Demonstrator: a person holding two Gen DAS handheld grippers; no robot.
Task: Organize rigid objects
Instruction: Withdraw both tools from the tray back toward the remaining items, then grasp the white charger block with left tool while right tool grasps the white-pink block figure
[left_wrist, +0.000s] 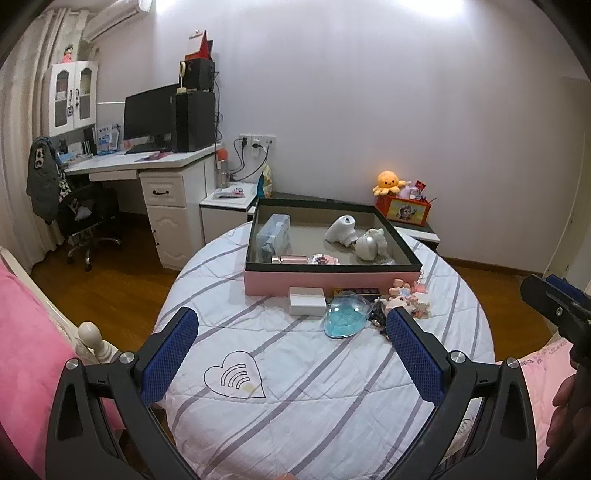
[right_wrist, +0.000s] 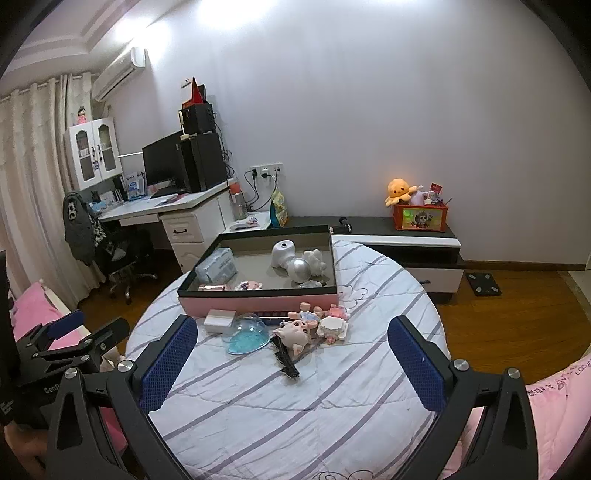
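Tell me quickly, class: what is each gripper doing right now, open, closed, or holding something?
Left gripper: open, jaws spread wide, holding nothing.
Right gripper: open, jaws spread wide, holding nothing.

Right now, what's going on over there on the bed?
A person holds two grippers above a striped quilt; the left gripper and right gripper are both open and empty. A pink box already holds several items, including a white device and a silver ball. In front of it lie a small white box, a blue heart-shaped case, a pig-faced doll head and a block figure, none of them gripped.
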